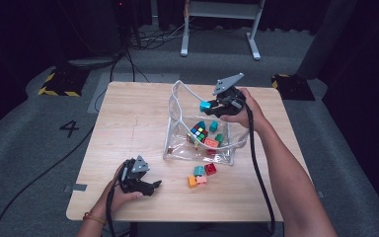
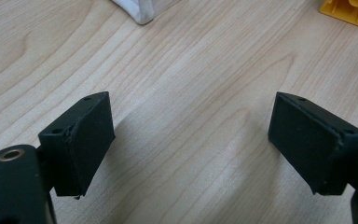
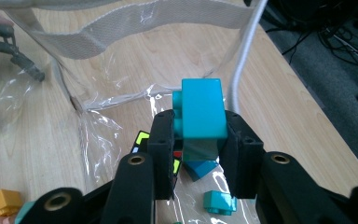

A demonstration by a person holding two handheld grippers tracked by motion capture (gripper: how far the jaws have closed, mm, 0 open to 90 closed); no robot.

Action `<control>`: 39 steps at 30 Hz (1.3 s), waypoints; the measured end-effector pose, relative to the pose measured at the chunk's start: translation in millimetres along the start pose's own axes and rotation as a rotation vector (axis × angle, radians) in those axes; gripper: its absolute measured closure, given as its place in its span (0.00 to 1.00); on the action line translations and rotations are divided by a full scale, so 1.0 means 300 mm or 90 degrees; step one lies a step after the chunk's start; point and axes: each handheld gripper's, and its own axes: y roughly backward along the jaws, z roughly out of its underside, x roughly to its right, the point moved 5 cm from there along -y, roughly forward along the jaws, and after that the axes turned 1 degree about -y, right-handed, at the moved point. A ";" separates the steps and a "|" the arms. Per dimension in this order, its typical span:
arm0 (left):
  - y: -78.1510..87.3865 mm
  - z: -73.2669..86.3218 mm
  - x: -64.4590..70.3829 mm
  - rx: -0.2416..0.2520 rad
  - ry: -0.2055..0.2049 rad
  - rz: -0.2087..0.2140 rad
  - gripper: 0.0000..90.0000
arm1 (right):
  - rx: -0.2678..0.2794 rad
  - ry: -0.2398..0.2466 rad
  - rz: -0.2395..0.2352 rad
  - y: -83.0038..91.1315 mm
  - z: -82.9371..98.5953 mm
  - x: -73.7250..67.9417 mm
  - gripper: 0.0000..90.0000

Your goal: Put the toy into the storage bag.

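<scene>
Teal block (image 3: 203,114) clamped between right gripper (image 3: 200,140) jaws; left gripper (image 2: 191,140) jaws wide apart, empty.

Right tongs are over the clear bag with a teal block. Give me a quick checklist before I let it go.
1. Grip: right tongs shut on the teal block: ok.
2. Position: block held above the clear bag opening: ok.
3. Bag mouth open, strap off to the side: ok.
4. Room inside: puzzle cube and a few blocks, space left: ok.
5. Left tongs open, empty, near the table edge, away from the bag: ok.
6. Bag steady when the block lands: cannot tell.
</scene>
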 end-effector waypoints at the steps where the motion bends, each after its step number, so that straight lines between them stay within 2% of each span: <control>1: 0.000 0.000 0.000 0.000 0.000 0.000 0.16 | 0.000 0.000 0.000 0.000 0.000 0.000 0.75; 5: 0.000 0.000 0.000 0.000 0.000 0.001 0.16 | -0.025 0.007 -0.006 -0.036 -0.006 -0.002 0.75; 7: 0.000 0.000 0.000 0.001 0.000 -0.001 0.16 | -0.053 0.010 -0.005 -0.052 -0.003 -0.002 0.75; 8: 0.000 0.000 0.000 0.000 0.000 0.000 0.16 | -0.062 0.014 -0.020 -0.065 -0.001 -0.007 0.75; 10: 0.000 0.000 0.000 0.000 0.000 0.000 0.16 | -0.081 0.016 -0.019 -0.081 0.006 -0.013 0.75; 11: 0.000 0.000 0.000 0.000 0.000 0.000 0.16 | -0.081 0.016 -0.019 -0.081 0.006 -0.013 0.75; 14: 0.000 0.000 0.000 0.000 0.001 0.001 0.16 | -0.114 0.036 -0.021 -0.094 0.017 -0.012 0.75; 16: 0.000 0.000 0.000 0.001 0.000 0.000 0.16 | -0.122 0.040 -0.021 -0.095 0.022 -0.008 0.75; 18: 0.000 0.000 0.000 0.000 0.001 0.001 0.16 | -0.155 0.035 -0.020 -0.096 0.045 -0.003 0.75; 19: 0.000 0.000 0.000 0.000 0.001 0.001 0.16 | -0.155 0.035 -0.020 -0.096 0.045 -0.003 0.75; 20: 0.000 0.000 0.001 0.002 0.003 0.000 0.16 | -0.174 0.037 -0.034 -0.091 0.064 -0.003 0.75; 23: -0.001 0.000 0.002 0.002 0.003 0.002 0.16 | -0.193 0.033 -0.036 -0.081 0.083 0.003 0.75; 30: 0.000 -0.001 0.001 0.002 0.003 0.000 0.16 | -0.229 0.038 -0.016 -0.027 0.141 0.034 0.75; 32: -0.001 0.000 0.001 0.002 0.003 0.000 0.16 | -0.245 0.030 -0.010 -0.001 0.171 0.042 0.75; 35: 0.000 -0.001 0.001 0.002 0.003 0.000 0.16 | -0.244 0.031 -0.009 0.011 0.188 0.050 0.75; 39: 0.000 0.000 0.001 0.002 0.004 0.001 0.16 | -0.243 0.024 0.006 0.034 0.213 0.063 0.75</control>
